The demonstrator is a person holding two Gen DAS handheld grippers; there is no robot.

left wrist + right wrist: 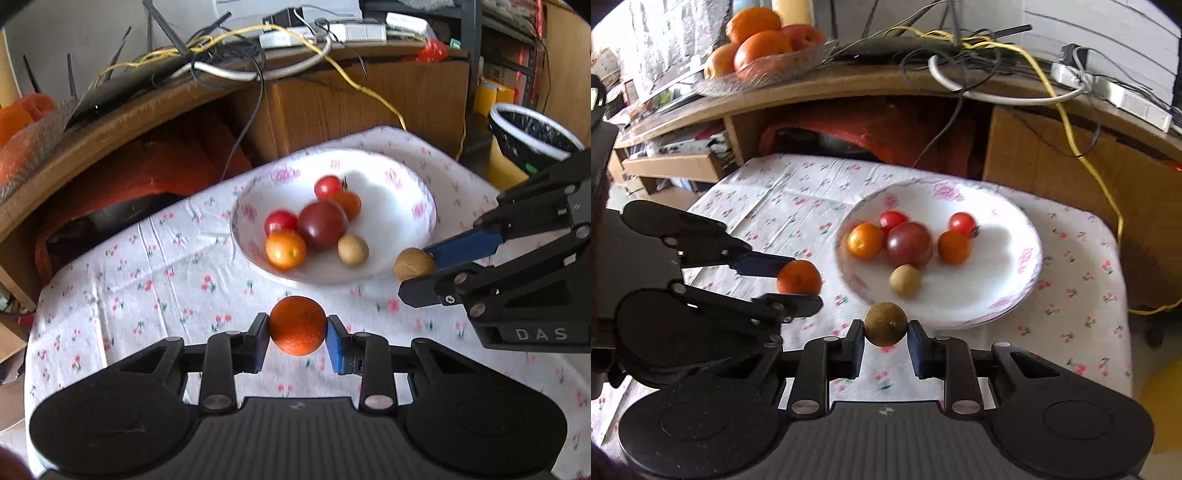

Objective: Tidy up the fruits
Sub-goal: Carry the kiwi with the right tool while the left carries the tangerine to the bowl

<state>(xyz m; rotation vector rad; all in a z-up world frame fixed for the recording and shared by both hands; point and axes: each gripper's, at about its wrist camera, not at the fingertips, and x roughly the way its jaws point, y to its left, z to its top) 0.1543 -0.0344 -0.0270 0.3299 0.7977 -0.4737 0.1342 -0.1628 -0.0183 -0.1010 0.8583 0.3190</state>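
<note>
A plate [413, 184] sits on the cloth [147, 280] that covers the table. Six small fruits lie in the plate, close together. The big tomato [322, 224] is in the middle of them. The pale round fruit [353, 250] lies at the near side of the bunch. The left gripper [297, 332] is in front of the plate and has an orange [297, 325] between its fingers. The right gripper [885, 338] is beside it, at the plate's near edge, with a brown fruit [885, 324] between its fingers. Behind the table stands a desk [849, 85]. Cables [979, 48] lie on the desk, and a bowl of fruit [757, 48] sits on its left end.
</note>
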